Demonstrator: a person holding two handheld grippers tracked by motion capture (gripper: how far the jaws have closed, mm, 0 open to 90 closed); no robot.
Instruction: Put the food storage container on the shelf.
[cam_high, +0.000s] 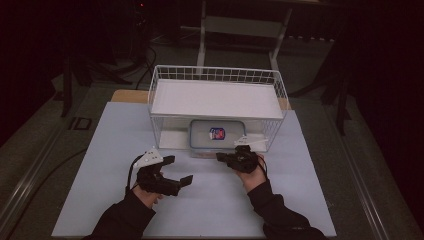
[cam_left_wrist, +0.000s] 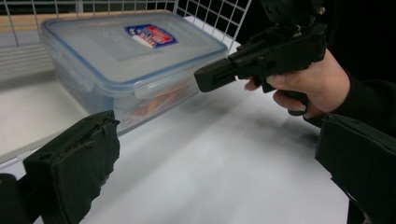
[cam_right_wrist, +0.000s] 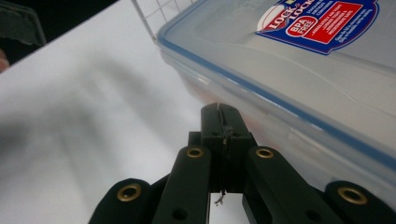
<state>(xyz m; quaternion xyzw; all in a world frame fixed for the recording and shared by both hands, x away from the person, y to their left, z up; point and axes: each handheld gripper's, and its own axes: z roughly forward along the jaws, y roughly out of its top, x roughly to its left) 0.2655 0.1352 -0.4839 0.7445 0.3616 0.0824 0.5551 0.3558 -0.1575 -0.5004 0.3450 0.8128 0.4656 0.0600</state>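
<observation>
Sitting under the shelf of a white wire basket (cam_high: 218, 75) is a clear plastic box (cam_high: 217, 134) with a blue-edged lid and a red and blue sticker (cam_high: 217, 133). The box rests on the white bench (cam_high: 100, 165), and its front edge pokes out of the basket's open front toward the person. Its long side runs left to right across the bench.

The right hand-held gripper (cam_high: 221, 157) is the nearer one. It points left along the front of the box, with its tip just beside the front wall. In the right gripper view its two jaws are pressed tight together with nothing between them, and the lid rim of the box (cam_right_wrist: 299, 60) lies just ahead and to the right.

The left hand-held gripper (cam_high: 179, 171) sits farther back on the bench, apart from the box. Its jaws are spread wide and hold nothing. In the left gripper view the box (cam_left_wrist: 126, 60) lies ahead and to the left, and the right hand-held gripper (cam_left_wrist: 205, 79) hangs close to the front latch flap (cam_left_wrist: 159, 84).

Above the box is the basket's shelf, and wire walls stand on both sides. So I think the only free way to the box is from the front, and the latch flap there looks like the next thing to touch.
</observation>
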